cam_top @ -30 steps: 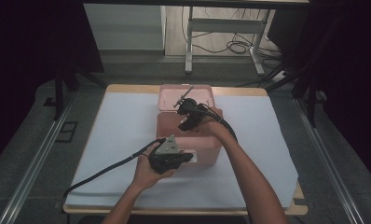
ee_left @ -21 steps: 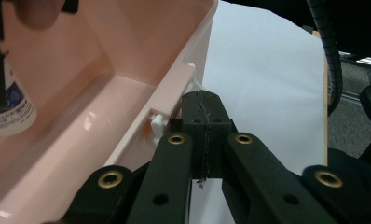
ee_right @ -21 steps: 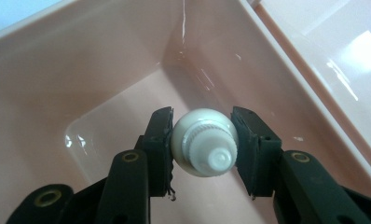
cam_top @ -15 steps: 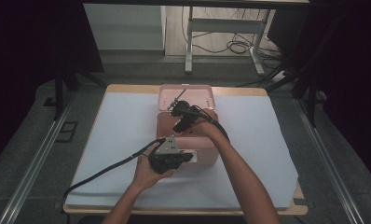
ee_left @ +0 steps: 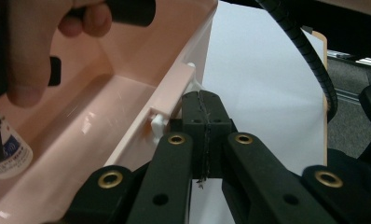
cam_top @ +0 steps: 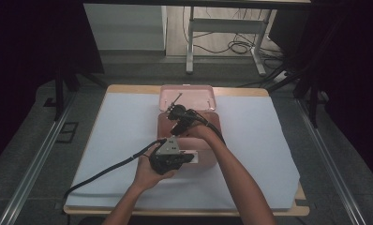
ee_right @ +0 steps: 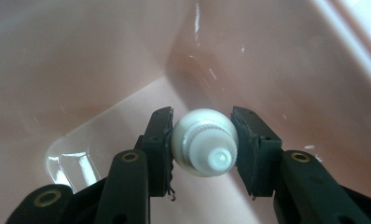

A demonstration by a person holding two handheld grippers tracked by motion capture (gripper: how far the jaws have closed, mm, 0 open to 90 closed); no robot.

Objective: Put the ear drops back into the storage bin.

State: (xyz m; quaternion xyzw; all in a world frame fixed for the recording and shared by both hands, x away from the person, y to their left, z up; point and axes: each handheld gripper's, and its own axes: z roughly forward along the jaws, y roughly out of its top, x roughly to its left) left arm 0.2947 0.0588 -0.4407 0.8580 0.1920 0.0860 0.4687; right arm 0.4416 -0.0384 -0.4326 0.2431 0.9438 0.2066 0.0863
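Lower than a second ago, the right gripper point(ee_right: 202, 149) has sunk into the pink box point(cam_top: 208, 152), its jaws clamped on a white bottle point(ee_right: 203, 148) that hangs just above the box floor near an inner corner. Beside the box's near wall, the left gripper point(ee_left: 206, 122) has its jaws pressed together, touching a small latch tab point(ee_left: 159, 122) on the outer rim. Around the box, which sits mid-desk with its lid point(cam_top: 187, 97) open toward the far edge, the white sheet point(cam_top: 264, 140) lies bare.
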